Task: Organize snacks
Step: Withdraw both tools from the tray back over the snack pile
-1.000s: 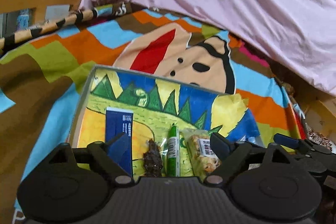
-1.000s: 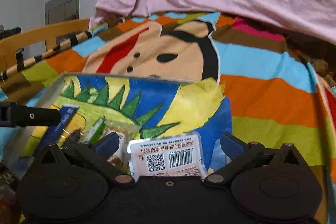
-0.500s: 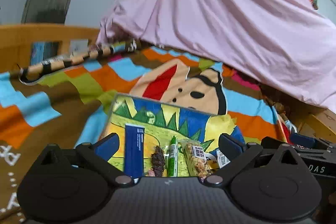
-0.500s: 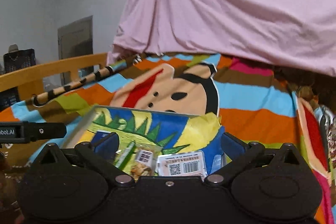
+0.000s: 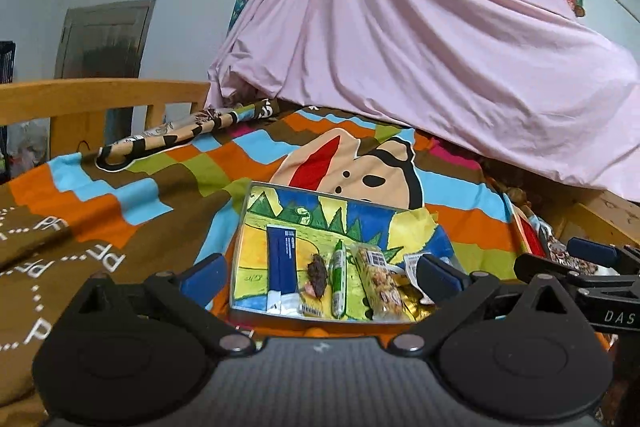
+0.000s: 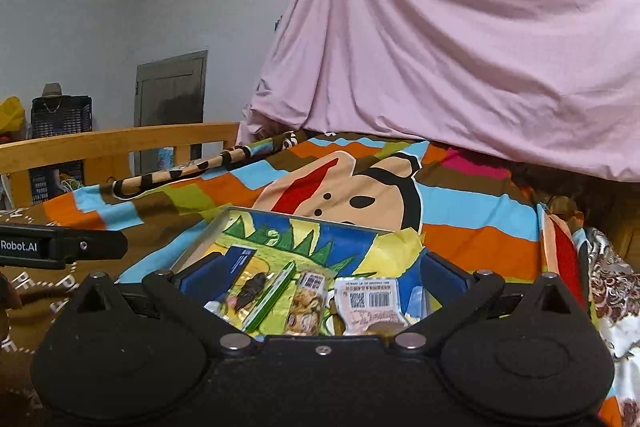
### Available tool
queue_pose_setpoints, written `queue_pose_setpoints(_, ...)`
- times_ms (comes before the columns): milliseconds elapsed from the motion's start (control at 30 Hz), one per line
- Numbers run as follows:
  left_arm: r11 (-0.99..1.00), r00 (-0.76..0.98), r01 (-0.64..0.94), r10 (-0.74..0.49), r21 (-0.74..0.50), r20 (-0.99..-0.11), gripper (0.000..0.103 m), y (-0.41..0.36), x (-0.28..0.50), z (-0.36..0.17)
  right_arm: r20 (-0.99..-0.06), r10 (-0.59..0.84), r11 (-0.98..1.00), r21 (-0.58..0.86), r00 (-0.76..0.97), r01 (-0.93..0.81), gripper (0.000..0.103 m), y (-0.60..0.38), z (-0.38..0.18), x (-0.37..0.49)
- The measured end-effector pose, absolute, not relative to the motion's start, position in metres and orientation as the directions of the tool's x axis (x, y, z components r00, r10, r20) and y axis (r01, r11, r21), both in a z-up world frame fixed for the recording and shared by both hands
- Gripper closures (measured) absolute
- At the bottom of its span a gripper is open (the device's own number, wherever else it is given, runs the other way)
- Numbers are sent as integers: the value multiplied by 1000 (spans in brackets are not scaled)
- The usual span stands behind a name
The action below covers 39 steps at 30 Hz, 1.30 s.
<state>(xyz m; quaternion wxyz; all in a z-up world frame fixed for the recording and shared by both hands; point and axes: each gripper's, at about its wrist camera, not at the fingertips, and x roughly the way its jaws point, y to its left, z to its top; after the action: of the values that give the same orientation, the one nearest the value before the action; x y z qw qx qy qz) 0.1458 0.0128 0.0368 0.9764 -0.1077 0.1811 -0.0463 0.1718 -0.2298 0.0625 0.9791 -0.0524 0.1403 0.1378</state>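
A shallow tray [image 5: 240,247] [image 6: 200,239] lined with a bright drawing lies on the bed. Side by side in it are a dark blue packet [image 5: 281,269] [image 6: 236,261], a clear pack with a dark snack [image 5: 317,270] [image 6: 250,293], a green stick [image 5: 339,281] [image 6: 274,297], a nut-mix pack [image 5: 378,281] [image 6: 307,301] and a white barcode pack [image 6: 370,301]. My left gripper [image 5: 320,277] is open, nothing between its fingers, back from the tray's near edge. My right gripper [image 6: 320,279] is also open and empty above the near end.
The tray rests on a colourful cartoon blanket [image 5: 360,167]. A pink sheet [image 5: 420,39] drapes behind. A wooden bed rail [image 5: 100,95] and a rolled striped cloth [image 5: 180,135] lie at the left. Patterned fabric [image 6: 612,279] is bunched at the right edge.
Both grippers have drawn back and risen from the tray, so the snacks look smaller and more of the room shows. The left jaws stand slightly wider than before.
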Motion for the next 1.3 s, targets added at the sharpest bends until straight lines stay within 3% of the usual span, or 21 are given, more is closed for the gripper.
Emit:
queue_pose_setpoints(467, 983, 928, 71, -127, -169, -351, 0, 13, 81, 19, -319, 255, 956, -57, 913, -287, 1, -228, 50, 108)
queue_pose_setpoints(1300, 990, 843, 75, -125, -117, -523, 0, 15, 59, -26, -516, 271, 940, -42, 813, -340, 1, -214, -5, 78)
